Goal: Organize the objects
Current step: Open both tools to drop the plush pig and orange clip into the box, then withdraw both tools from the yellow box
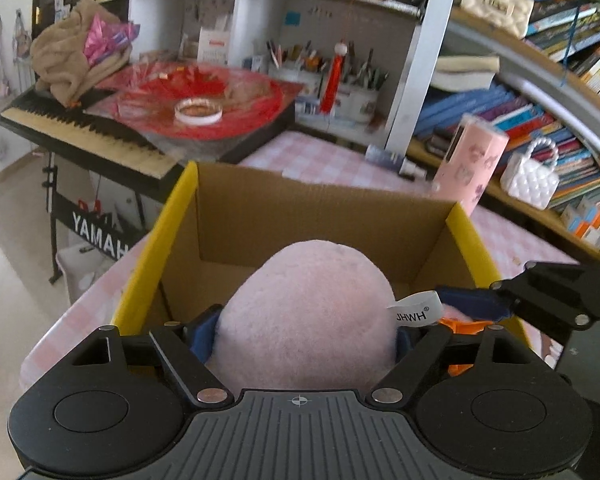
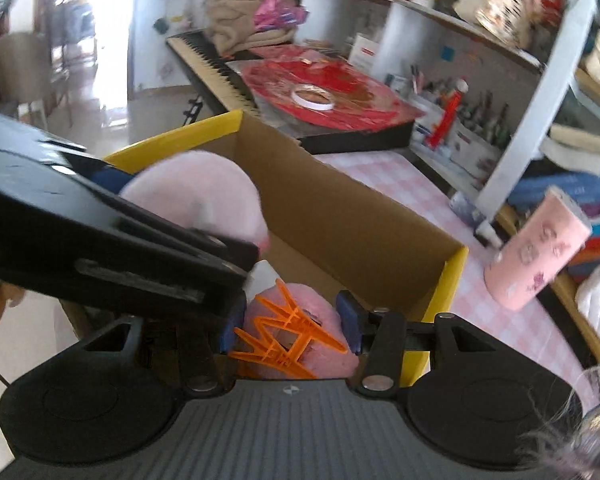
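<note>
An open cardboard box (image 1: 320, 216) with yellow flaps stands on the pink checked table. My left gripper (image 1: 304, 340) is shut on the round body of a pink plush toy (image 1: 304, 296), held over the box's near side; a white tag (image 1: 414, 308) hangs from it. In the right wrist view my right gripper (image 2: 291, 328) is shut on a smaller pink plush part (image 2: 320, 356) bearing an orange spiky piece (image 2: 288, 332), just inside the box (image 2: 360, 216). The two grippers are close together, with the left gripper's finger (image 2: 160, 248) crossing above the right one. The box floor is mostly hidden.
A pink patterned cylinder (image 1: 472, 160) leans beyond the box on the right. A white quilted bag (image 1: 530, 178) and rows of books (image 1: 540, 128) fill the shelves. To the left stands a keyboard (image 1: 84, 128) with a red wrapped tray and a tape roll (image 1: 198, 110).
</note>
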Demonstrator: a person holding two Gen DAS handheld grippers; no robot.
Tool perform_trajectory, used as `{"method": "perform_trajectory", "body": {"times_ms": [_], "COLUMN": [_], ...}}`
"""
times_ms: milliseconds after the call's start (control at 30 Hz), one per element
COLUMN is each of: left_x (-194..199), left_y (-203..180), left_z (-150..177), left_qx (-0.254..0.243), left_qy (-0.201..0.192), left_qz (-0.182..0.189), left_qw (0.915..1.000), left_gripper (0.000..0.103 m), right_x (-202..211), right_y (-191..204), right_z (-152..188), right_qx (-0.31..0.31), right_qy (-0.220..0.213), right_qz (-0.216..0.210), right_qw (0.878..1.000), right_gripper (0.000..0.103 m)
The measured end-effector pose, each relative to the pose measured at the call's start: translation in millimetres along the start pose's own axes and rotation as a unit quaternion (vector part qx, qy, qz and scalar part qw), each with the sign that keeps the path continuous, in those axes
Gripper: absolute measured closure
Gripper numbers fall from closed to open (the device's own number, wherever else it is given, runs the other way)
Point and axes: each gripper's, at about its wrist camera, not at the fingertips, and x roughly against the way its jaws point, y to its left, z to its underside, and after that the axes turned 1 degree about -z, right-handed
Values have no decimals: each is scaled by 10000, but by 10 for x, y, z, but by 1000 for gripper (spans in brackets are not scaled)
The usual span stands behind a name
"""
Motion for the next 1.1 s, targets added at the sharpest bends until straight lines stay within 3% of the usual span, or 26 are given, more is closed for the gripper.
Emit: {"method": "perform_trajectory", "body": {"times_ms": [167, 367, 467, 567, 833, 1100], "left_x": [-75, 118, 251, 430, 978, 1444], "left_y": [-51, -144, -173, -186, -156, -101], "left_z": [20, -18, -65, -72, 112, 366], "left_qx": [-102, -276, -256, -243, -171, -246], "left_qy": [82, -492, -731, -962, -1443, -1718], "left_qz": [-132, -108, -54, 16, 287, 580], "left_qw": [9998, 9983, 9970, 9951, 9890, 9831], "left_gripper": [18, 11, 10, 10, 8, 6], "right_x": [-53, -85, -26, 116, 716, 1381], "right_y": [0, -92, -113, -132, -125, 104], "right_z": [41, 60, 65, 65, 137, 452], "right_qx": [242, -145, -248, -483, -1212, -1733], "right_qy": [49, 187, 104, -95, -656, -975], "right_qz": [-49, -172, -128, -57, 492, 1521], "right_qw": [9997, 9996, 9996, 9988, 9892, 9682], "right_gripper": [51, 45, 34, 32, 30, 22]}}
